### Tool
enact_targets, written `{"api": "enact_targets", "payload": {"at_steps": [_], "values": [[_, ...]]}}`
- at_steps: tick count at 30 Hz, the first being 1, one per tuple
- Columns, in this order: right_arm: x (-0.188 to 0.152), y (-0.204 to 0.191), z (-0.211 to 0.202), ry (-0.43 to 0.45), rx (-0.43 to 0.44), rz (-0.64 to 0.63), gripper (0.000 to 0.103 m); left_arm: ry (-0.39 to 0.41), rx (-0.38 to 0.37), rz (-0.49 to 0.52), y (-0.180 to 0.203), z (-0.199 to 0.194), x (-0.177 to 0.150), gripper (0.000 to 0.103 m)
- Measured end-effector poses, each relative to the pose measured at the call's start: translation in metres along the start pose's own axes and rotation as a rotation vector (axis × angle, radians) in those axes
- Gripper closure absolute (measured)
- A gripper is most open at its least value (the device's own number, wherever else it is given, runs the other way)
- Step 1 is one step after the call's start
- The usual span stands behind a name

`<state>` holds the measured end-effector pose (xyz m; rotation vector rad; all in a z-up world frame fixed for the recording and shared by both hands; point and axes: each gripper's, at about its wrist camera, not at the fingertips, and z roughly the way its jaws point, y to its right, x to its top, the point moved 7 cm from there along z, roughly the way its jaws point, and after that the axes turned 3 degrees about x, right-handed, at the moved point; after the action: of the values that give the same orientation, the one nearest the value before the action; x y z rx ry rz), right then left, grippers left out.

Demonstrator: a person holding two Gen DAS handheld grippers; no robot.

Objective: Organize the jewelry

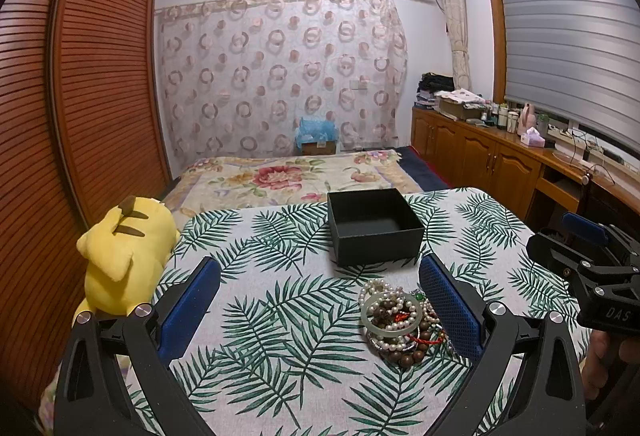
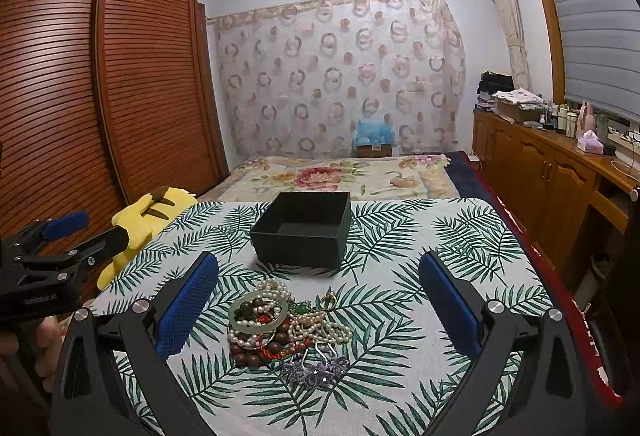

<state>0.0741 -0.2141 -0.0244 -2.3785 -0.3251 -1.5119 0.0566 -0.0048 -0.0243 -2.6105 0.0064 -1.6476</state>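
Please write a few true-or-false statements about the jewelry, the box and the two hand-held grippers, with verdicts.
1. The black box is empty. True.
2. The jewelry pile lies inside the box. False: it lies on the leaf-print cloth, in front of the box.
3. Both the left hand-held gripper and the right hand-held gripper are open and hold nothing. True.
4. A pale bangle rests on the pile. True.
5. The yellow plush toy sits in the box. False: it lies beside the table's left edge.

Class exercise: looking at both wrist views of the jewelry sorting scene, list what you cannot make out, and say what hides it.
- Jewelry pile, left wrist view: its right part sits behind the gripper's right finger.
- Pile, right wrist view: strands tangled, count unclear.
- Black box, both views: near wall hides part of its floor.
- Yellow plush: face turned away.
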Motion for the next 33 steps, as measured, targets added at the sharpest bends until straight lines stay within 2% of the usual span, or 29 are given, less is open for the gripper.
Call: {"api": "enact_targets", "payload": {"at_steps": [33], "values": [[0.0015, 0.0015, 0.0009, -0.003, 0.002, 0.001, 0.002, -0.003, -0.003, 0.001, 0.0033, -0.0004, -0.0003, 0.006]]}}
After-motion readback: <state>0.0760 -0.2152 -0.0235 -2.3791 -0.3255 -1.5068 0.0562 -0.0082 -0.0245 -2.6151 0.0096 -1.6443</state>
